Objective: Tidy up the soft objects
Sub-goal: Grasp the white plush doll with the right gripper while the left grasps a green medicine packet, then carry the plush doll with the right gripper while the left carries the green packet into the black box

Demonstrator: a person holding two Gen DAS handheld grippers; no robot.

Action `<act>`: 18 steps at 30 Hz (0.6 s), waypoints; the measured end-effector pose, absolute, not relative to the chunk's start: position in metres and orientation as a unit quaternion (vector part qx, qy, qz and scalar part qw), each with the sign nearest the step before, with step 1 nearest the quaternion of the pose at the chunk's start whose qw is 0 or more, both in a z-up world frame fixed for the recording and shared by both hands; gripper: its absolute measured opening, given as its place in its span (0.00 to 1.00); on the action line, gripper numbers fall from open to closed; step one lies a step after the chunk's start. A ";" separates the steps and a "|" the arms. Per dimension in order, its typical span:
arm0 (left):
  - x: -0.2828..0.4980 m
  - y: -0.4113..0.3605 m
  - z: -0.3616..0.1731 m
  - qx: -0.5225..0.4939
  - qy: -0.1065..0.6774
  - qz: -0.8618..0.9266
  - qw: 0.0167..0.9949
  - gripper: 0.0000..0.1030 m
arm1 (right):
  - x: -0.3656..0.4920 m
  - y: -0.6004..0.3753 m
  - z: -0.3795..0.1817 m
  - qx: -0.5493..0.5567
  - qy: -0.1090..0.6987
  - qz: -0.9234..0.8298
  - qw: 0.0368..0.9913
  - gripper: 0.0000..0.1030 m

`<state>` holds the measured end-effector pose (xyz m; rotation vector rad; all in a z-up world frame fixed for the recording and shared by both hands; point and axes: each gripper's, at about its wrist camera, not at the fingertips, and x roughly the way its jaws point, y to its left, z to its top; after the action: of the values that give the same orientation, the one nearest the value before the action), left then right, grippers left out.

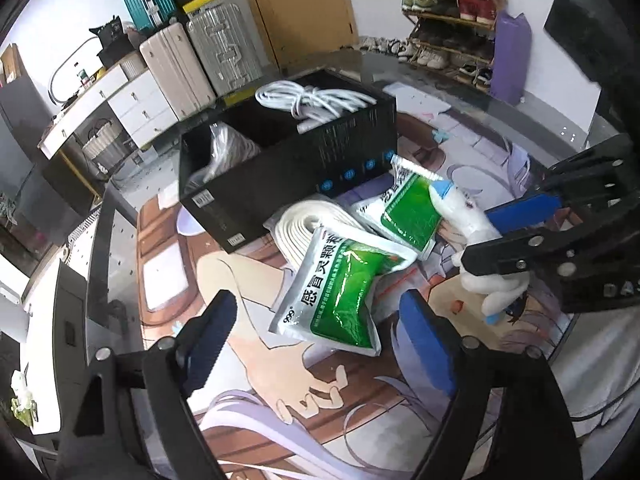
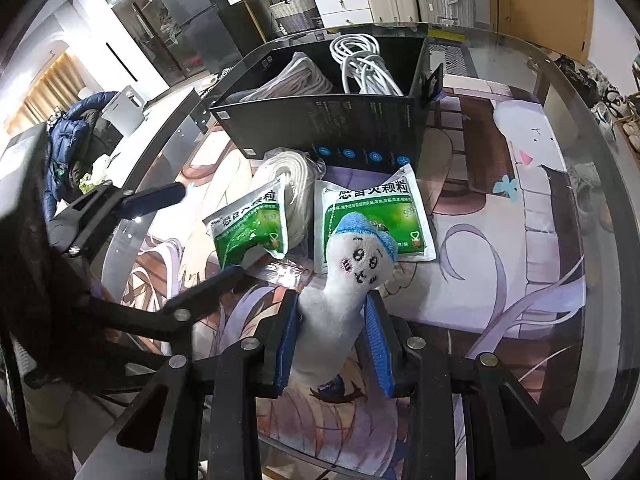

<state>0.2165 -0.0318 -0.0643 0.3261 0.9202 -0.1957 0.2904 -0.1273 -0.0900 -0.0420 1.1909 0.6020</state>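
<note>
Right gripper [image 2: 334, 340]: its blue pads are squeezed on the body of the white plush toy [image 2: 352, 276]. The toy's head sticks out past the pads, and it has a blue cap and a stitched face.

Left gripper [image 1: 324, 344]: its two blue fingers [image 1: 208, 344] stand wide apart with nothing pinched between them. They hang over the near green packet [image 1: 340, 296].

Near green packet: it lies tilted, with one edge resting up on the white rope roll [image 1: 304, 224].

Far green packet [image 1: 408, 208]: it lies flat on the mat, to the right of the rope roll and just in front of the black box [image 1: 288, 184].

White rope roll: it is in a clear bag, near the front wall of the black box, between the two green packets.

Black box: it stands open at the far side of the table. A coil of white cable [image 1: 316, 100] sits in its right part. A bagged rope bundle [image 2: 288, 76] sits in its left part.

Table [image 2: 580, 92]: it is glass, with a cartoon picture mat [image 1: 248, 280] on it.

Room behind: suitcases [image 1: 192, 56], a white drawer chest [image 1: 136, 104], a wooden door [image 1: 296, 4] and a shoe rack [image 1: 448, 16].
</note>
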 end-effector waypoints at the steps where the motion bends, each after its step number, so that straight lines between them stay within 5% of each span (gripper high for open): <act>1: 0.218 -0.034 -0.068 0.163 0.443 -0.093 0.877 0.82 | 0.290 -0.127 -0.090 -0.023 0.552 0.281 0.785 0.33; 6: 0.224 -0.041 -0.078 0.184 0.444 -0.098 0.871 0.81 | 0.290 -0.127 -0.092 -0.035 0.550 0.284 0.784 0.33; 8: 0.228 -0.041 -0.080 0.179 0.451 -0.103 0.868 0.74 | 0.290 -0.126 -0.094 -0.039 0.552 0.286 0.782 0.33; 10: 0.233 -0.040 -0.081 0.168 0.460 -0.111 0.865 0.54 | 0.290 -0.126 -0.096 -0.043 0.553 0.289 0.780 0.33; 18: 0.236 -0.035 -0.078 0.138 0.474 -0.123 0.861 0.29 | 0.289 -0.126 -0.095 -0.045 0.551 0.294 0.780 0.32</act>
<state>0.2361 -0.0345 -0.0782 0.2905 0.9938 -0.2580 0.2894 -0.1258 -0.0946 -0.0967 1.1908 0.6347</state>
